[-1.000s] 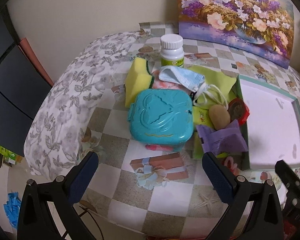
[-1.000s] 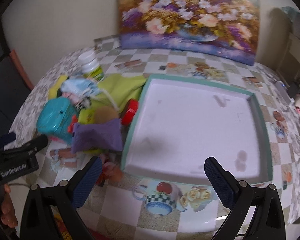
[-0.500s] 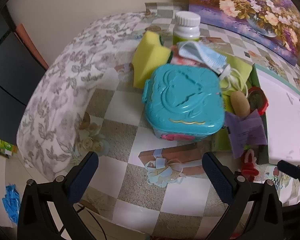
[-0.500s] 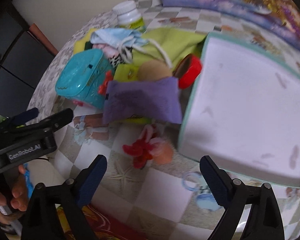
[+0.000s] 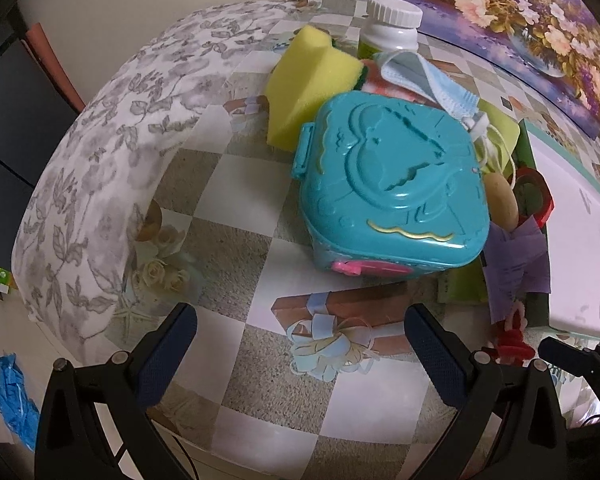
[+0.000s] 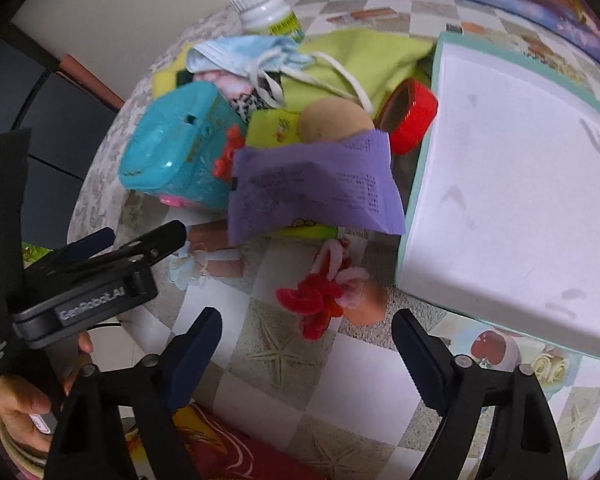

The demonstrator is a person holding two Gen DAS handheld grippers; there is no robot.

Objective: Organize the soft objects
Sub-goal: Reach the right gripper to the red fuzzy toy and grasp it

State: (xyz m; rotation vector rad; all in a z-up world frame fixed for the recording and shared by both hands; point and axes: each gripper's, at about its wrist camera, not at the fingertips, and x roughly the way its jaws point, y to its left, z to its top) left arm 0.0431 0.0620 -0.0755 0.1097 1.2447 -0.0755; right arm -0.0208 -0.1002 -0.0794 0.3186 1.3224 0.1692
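half the yellow sponge [image 5: 300, 92] hides behind the teal case [image 5: 388, 184].

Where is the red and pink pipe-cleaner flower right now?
In the right wrist view, the red and pink pipe-cleaner flower lies on the checked tablecloth, below the purple packet, left of the white tray.

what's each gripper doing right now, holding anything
Left gripper: open, holding nothing.
Right gripper: jaws closing, nothing between them yet, above the red pipe-cleaner flower.
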